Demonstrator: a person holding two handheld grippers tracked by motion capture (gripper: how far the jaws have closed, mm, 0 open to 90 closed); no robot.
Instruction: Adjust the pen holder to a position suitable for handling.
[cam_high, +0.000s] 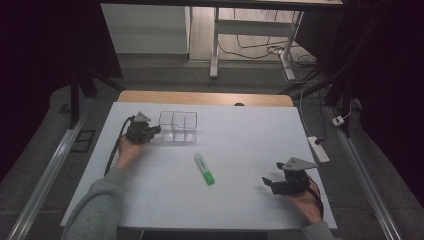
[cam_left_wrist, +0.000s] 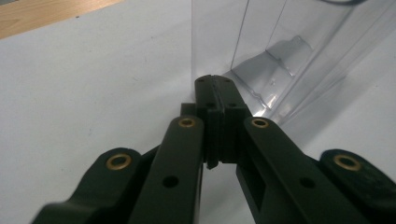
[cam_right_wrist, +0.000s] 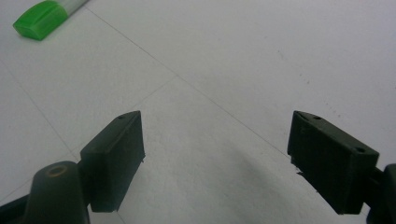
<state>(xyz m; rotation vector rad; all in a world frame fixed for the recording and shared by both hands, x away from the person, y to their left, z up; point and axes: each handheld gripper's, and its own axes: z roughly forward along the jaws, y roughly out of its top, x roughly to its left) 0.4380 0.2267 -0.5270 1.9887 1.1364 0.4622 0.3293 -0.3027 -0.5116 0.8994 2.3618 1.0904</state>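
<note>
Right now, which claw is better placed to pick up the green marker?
Probably the right claw: its jaws are open and empty, and the green-capped marker lies ahead of it on the white table. The left claw is shut, up against the clear plastic divided box.

A white table (cam_high: 250, 135) with a wooden far edge is set on grey floor, where a power strip (cam_high: 318, 149) is seen right and desk legs (cam_high: 215, 50) far behind.

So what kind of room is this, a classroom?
More likely a lab or office workroom: a white-covered table, a desk frame with loose cables behind, and a power strip on the grey floor.
</note>
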